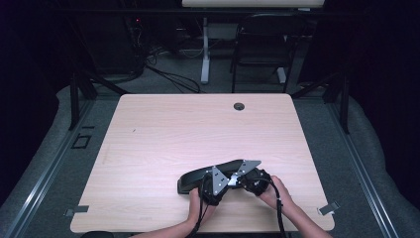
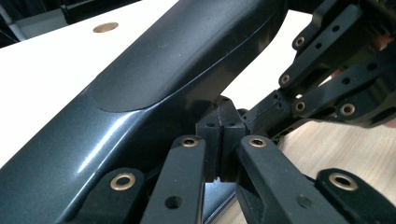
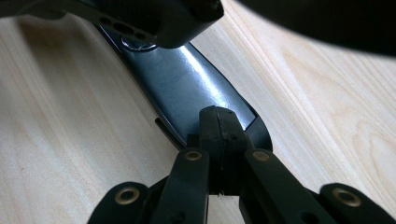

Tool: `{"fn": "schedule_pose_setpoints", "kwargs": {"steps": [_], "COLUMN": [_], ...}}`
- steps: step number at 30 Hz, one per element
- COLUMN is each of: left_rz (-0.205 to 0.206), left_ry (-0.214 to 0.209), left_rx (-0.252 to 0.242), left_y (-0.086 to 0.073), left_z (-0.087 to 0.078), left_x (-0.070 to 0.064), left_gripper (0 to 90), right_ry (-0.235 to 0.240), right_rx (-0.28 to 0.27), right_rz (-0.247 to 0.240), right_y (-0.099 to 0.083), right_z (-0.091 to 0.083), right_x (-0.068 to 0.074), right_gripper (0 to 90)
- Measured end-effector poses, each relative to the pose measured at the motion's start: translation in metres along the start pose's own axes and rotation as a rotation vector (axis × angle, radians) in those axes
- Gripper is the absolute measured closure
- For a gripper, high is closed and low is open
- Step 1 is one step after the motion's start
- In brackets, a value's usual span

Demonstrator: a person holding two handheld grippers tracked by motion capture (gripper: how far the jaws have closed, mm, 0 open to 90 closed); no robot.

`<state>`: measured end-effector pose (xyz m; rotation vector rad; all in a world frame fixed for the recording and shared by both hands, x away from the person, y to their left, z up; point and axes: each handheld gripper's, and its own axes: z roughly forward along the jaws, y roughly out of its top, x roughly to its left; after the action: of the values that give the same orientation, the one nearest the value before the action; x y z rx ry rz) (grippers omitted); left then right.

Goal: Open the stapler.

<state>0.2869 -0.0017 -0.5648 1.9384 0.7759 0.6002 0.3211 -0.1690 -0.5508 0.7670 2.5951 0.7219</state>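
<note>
Both forearms come in from the bottom edge in the high view, hands close together at the near-centre of the table point(image 1: 148, 129). Left gripper point(image 1: 212, 184) and right gripper point(image 1: 251, 179) sit nearly touching, both working on one long dark-grey glossy case point(image 1: 195, 177) that lies flat on the wood, running out to the left of them.

Left gripper view: jaws closed together, tips pressed against the lower edge of the case point(image 2: 154, 79), apparently at its seam. Can't tell whether they pinch a lip or only butt against it. Right gripper's linkage point(image 2: 336, 79) shows just beyond.

Right gripper view: jaws also closed together, tips at the near end of the case point(image 3: 187, 79); whether they hold anything I can't tell.

Risks, as I judge them:
- Shell is smooth and curved, so closed tips can skate off the edge under load.
- Grippers are crowded, so linkages may collide if either hand twists.
- Uneven force at one end could spin or slide the case across the bare table instead of opening it.
</note>
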Motion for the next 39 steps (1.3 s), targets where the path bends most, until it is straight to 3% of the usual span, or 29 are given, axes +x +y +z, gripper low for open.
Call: {"fn": "schedule_pose_setpoints", "kwargs": {"steps": [7,25,39], "left_rz": [-0.012,-0.047,-0.038], "left_ry": [0.002,-0.007,-0.002], "left_rx": [-0.022,-0.013,-0.02], "left_y": [0.006,0.01,0.013], "left_z": [-0.003,-0.005,-0.007], "left_x": [0.001,0.002,0.003], "left_gripper": [90.0,90.0,90.0], "right_ry": [-0.002,-0.001,-0.05], "right_rx": [0.007,-0.001,-0.014], "right_rz": [-0.001,-0.004,-0.056], "right_y": [0.0,0.0,-0.001], "right_z": [-0.001,0.0,0.001], "right_x": [0.0,0.0,0.009], "right_gripper": [90.0,90.0,90.0]}}
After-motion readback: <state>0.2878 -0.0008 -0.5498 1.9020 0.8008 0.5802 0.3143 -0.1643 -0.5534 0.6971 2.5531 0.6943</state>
